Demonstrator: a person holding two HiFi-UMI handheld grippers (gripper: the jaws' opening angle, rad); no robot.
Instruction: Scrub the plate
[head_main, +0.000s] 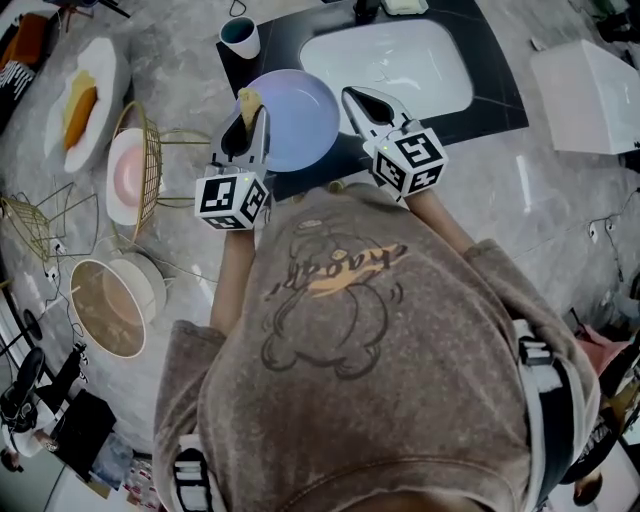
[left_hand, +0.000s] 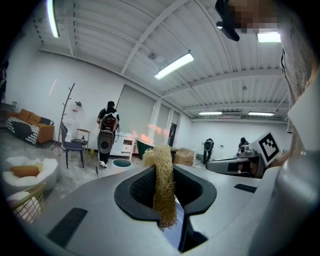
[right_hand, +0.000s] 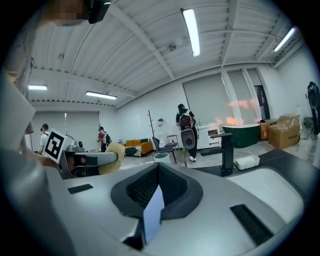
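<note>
A round lavender plate (head_main: 300, 125) hangs over the dark counter just in front of the sink. My right gripper (head_main: 353, 98) is shut on the plate's right rim; in the right gripper view the plate's edge (right_hand: 153, 215) stands pinched between the dark pads. My left gripper (head_main: 250, 112) is shut on a tan loofah scrubber (head_main: 247, 99) at the plate's left edge. In the left gripper view the loofah (left_hand: 163, 185) sticks up between the jaws, with a strip of the plate (left_hand: 178, 222) just below it. The right gripper view also shows the left gripper (right_hand: 90, 160) with the loofah (right_hand: 113, 152).
A white sink basin (head_main: 395, 60) sits in a black counter (head_main: 500, 95) with a black faucet (right_hand: 227, 150). A teal-lined cup (head_main: 240, 37) stands at the counter's left. A gold wire rack (head_main: 150, 160) holds a pink plate (head_main: 125, 175). A bowl (head_main: 105, 305) lies lower left.
</note>
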